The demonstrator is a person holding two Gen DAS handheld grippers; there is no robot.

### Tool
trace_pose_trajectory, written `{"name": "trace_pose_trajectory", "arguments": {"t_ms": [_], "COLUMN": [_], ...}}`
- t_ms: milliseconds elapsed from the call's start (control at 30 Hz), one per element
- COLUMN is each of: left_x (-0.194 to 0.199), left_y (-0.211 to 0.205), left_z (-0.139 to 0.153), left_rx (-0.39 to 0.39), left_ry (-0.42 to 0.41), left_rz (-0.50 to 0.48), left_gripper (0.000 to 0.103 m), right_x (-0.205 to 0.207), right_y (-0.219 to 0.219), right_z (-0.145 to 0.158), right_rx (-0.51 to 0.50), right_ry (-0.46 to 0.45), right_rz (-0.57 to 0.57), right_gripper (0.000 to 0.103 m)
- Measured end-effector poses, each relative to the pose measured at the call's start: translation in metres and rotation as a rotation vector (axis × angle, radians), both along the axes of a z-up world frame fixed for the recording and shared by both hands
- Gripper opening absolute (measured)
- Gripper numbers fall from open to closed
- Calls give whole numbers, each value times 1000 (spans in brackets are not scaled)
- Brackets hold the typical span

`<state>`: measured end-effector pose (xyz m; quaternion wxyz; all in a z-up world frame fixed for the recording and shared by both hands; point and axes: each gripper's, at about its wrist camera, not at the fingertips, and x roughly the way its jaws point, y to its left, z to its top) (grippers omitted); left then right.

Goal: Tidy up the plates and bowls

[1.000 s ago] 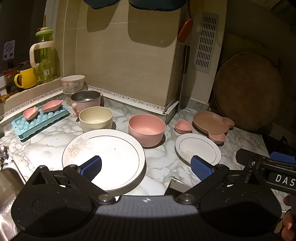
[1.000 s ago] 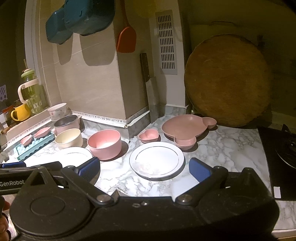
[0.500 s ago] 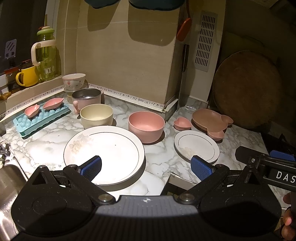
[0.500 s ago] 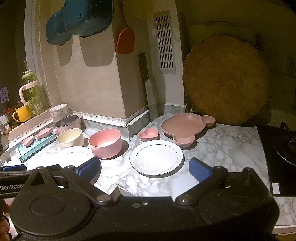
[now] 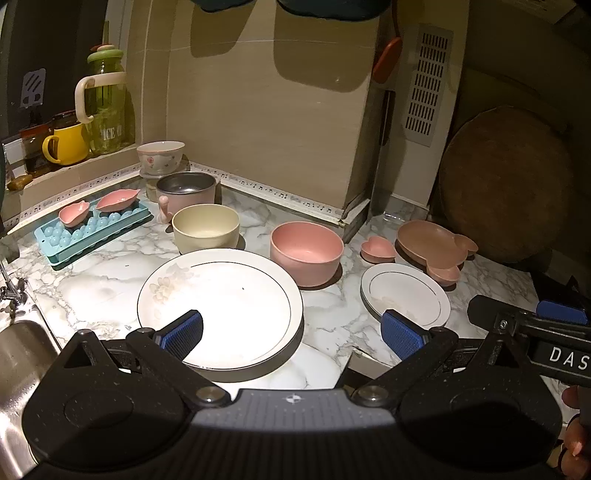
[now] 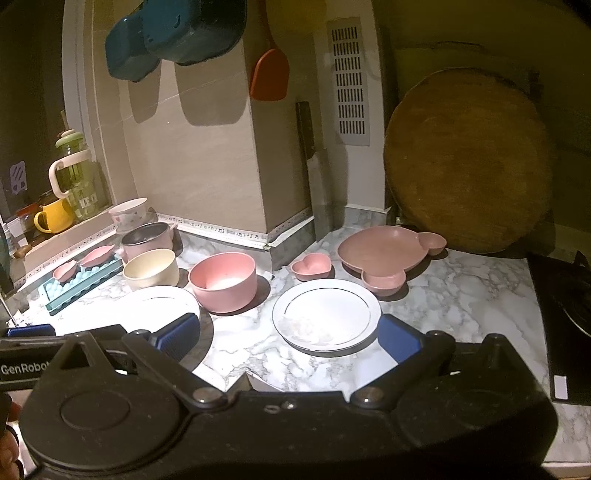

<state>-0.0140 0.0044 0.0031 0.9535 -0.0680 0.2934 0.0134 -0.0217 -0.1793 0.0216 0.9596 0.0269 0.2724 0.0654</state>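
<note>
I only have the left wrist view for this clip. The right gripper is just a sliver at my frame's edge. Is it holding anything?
Observer: No. The right gripper is open with nothing between its pads, and it hovers just short of the small white plate.
Operator: What is to the right of the round wooden board? It is dark for me there.
Observer: A black stove top takes up the counter's right end.
Operator: And the teal shapes cut off at the top?
Observer: Two teal containers hang on the wall, left of an orange spatula.
</note>
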Motion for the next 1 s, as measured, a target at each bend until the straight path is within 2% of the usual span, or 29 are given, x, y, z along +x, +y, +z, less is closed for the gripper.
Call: {"name": "trace_pose_trajectory", "arguments": {"t_ms": [367, 467, 633, 767, 1000], "left_x": [21, 34, 55, 72, 98], "left_y": [10, 22, 49, 76, 129], "left_z": [-7, -11, -27, -41, -60], "left_rx": [-11, -17, 6, 30, -6], "left_ry": [18, 46, 97, 139, 210], "left_rz": [35, 64, 130, 186, 280], "left_gripper": [103, 103, 103, 103, 102], "right_x": [23, 34, 72, 101, 149], "right_y": [7, 10, 23, 43, 82], "right_z": [-7, -9, -23, -38, -67], "right_rx": [-4, -7, -1, -32, -30], "right_ry": [24, 34, 121, 164, 282], "right_rz": [42, 71, 122, 164, 270], "right_gripper": [102, 102, 101, 94, 80]}}
